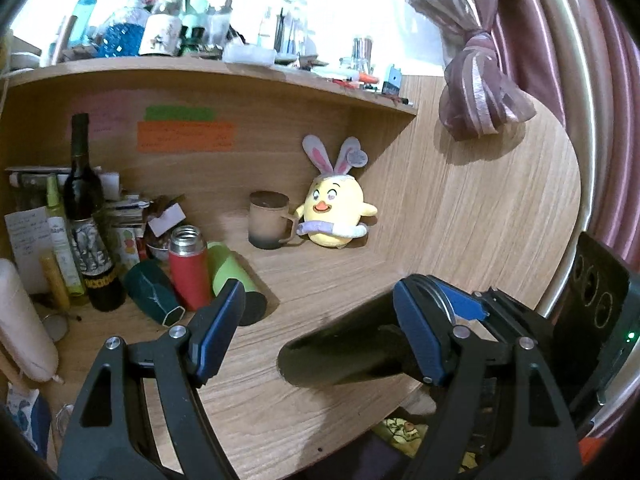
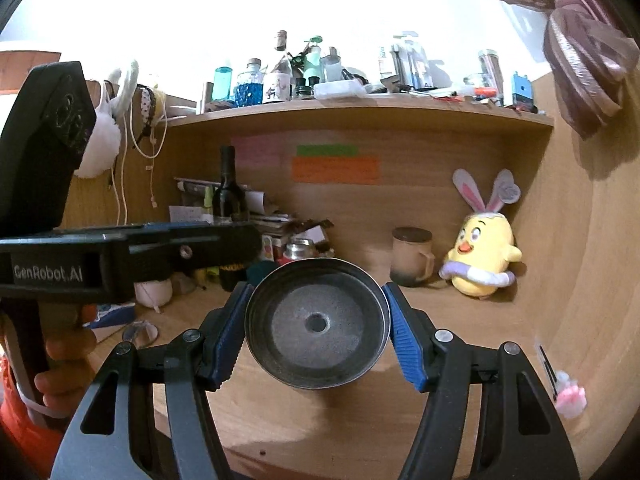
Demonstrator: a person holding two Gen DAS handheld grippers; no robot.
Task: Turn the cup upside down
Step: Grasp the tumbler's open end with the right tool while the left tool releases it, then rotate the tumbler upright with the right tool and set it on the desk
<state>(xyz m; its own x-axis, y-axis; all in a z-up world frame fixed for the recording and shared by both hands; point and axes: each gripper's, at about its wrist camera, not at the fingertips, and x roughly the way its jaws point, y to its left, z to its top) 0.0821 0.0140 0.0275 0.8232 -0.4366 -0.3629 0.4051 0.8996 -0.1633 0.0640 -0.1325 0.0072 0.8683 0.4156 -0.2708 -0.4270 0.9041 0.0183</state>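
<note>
A dark metal cup (image 2: 318,322) is held between the blue pads of my right gripper (image 2: 316,330), above the wooden desk (image 2: 480,320). It lies on its side, with one round end facing the right wrist camera. In the left wrist view the same cup (image 1: 340,356) shows as a dark cylinder pointing left, behind the right pad of my left gripper (image 1: 320,320). My left gripper is open and empty. The other gripper's black body (image 1: 592,300) is at the right edge.
A brown mug (image 1: 269,220) and a yellow plush chick (image 1: 334,216) stand at the back of the desk. A wine bottle (image 1: 86,216), a red flask (image 1: 188,268), green and dark tumblers (image 1: 232,280) and clutter fill the left. A crowded shelf (image 1: 240,68) is overhead. A curtain (image 1: 480,80) hangs at the right.
</note>
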